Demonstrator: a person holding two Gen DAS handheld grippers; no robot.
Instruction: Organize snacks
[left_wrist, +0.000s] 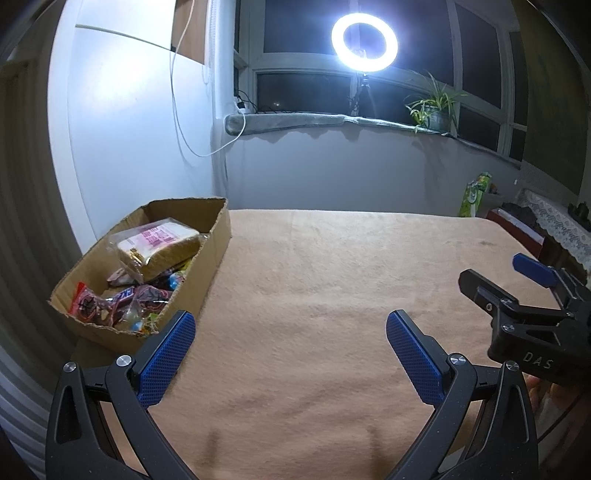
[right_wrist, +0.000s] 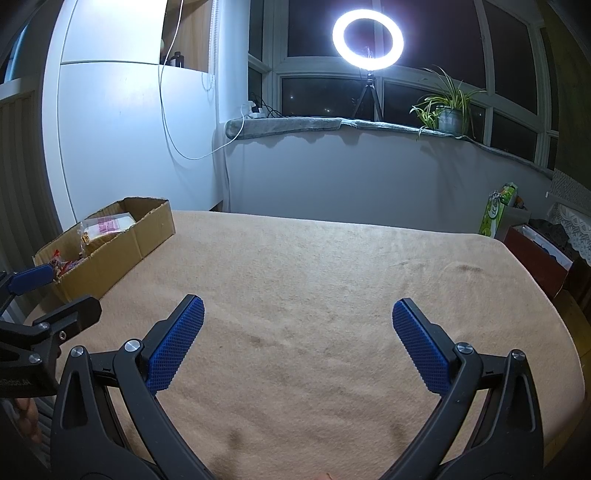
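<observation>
An open cardboard box (left_wrist: 212, 245) stands at the table's left edge and holds a bagged bread loaf (left_wrist: 162, 247) over several small colourful snack packets (left_wrist: 122, 299). The same box (right_wrist: 125, 240) shows at the left in the right wrist view. My left gripper (left_wrist: 290, 354) is open above the cloth, just right of the box, nothing between its blue pads. My right gripper (right_wrist: 295, 341) is open too, over the bare middle of the table. Each gripper appears at the edge of the other's view.
A tan cloth (left_wrist: 332, 280) covers the table. Behind it are a white wall, a windowsill with a lit ring light (left_wrist: 364, 40) on a tripod and a potted plant (left_wrist: 434, 107). A green package (right_wrist: 496, 214) and a red box (right_wrist: 535, 254) sit off the far right edge.
</observation>
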